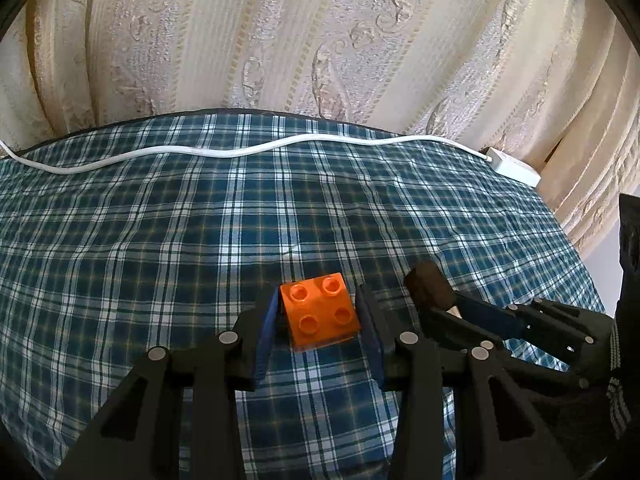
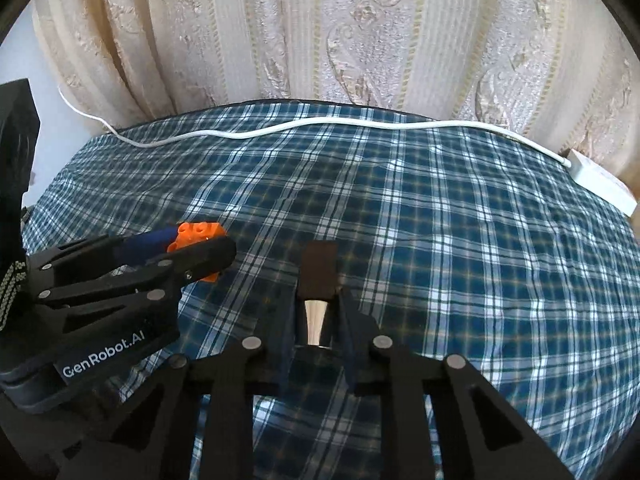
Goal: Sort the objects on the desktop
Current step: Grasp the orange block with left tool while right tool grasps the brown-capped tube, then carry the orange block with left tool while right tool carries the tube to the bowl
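The left tool (image 1: 318, 312) was clamped on an orange brick (image 1: 320, 310), its pads on two opposite flat sides, the studs facing up, just above the checked tabletop (image 1: 160, 220). The brick looked light, stiff and smooth, so a firm squeeze on the flat sides seemed best. The right tool (image 2: 318, 312) was closed on a dark-headed brush (image 2: 317, 272) with a pale handle, held by its narrow neck, the head poking forward. It seemed light, its head softer. A white cable (image 1: 240, 150) lay at the far edge
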`<act>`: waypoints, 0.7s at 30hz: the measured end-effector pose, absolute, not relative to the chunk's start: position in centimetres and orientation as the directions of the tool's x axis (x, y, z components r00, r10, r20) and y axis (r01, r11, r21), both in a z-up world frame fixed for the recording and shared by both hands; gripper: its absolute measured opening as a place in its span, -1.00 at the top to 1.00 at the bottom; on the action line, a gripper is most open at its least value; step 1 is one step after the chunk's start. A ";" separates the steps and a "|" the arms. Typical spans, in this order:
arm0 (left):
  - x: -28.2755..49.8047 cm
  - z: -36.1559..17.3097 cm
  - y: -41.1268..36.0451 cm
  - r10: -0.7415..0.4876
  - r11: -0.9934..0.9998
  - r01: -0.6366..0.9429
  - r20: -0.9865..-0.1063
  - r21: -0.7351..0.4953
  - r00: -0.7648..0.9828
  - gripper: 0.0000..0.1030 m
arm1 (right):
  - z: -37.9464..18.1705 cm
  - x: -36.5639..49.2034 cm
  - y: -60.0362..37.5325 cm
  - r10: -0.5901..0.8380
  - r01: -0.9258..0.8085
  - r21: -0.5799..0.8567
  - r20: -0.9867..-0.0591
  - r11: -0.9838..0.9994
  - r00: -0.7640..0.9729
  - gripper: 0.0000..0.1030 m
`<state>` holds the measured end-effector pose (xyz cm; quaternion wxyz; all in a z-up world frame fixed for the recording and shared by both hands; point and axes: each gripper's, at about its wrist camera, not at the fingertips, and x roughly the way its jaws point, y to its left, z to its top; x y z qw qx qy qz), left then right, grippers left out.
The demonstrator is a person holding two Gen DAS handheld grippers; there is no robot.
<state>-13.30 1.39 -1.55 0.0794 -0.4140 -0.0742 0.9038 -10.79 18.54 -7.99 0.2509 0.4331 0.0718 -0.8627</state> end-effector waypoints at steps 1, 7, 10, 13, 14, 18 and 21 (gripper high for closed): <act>-13.4 -1.5 1.4 0.208 -0.976 -0.085 -0.736 -0.202 -0.645 0.18 | -7.8 -10.6 18.9 -0.374 0.488 0.103 -0.781 -0.867 -0.500 0.55; -13.2 -0.9 2.3 0.232 -0.971 -0.116 -0.722 -0.207 -0.652 0.18 | -5.7 -8.3 21.7 -0.399 0.444 0.152 -0.742 -0.883 -0.538 0.56; -13.3 -0.6 3.3 0.249 -0.968 -0.142 -0.716 -0.207 -0.652 0.18 | -4.5 -6.9 23.0 -0.406 0.427 0.169 -0.725 -0.888 -0.557 0.56; -13.1 -0.2 4.4 0.269 -0.963 -0.174 -0.708 -0.205 -0.653 0.18 | -3.5 -5.3 24.3 -0.411 0.408 0.188 -0.708 -0.893 -0.574 0.56; -13.0 -0.1 4.7 0.276 -0.961 -0.186 -0.706 -0.204 -0.652 0.18 | -3.2 -4.8 24.7 -0.412 0.402 0.193 -0.703 -0.895 -0.579 0.56; -12.6 0.5 6.2 0.309 -0.951 -0.231 -0.695 -0.207 -0.649 0.18 | -2.1 -2.5 26.4 -0.414 0.372 0.218 -0.679 -0.902 -0.607 0.56; -12.0 1.1 7.2 0.338 -0.940 -0.265 -0.685 -0.214 -0.646 0.19 | -1.1 -0.3 28.0 -0.408 0.342 0.234 -0.657 -0.910 -0.634 0.56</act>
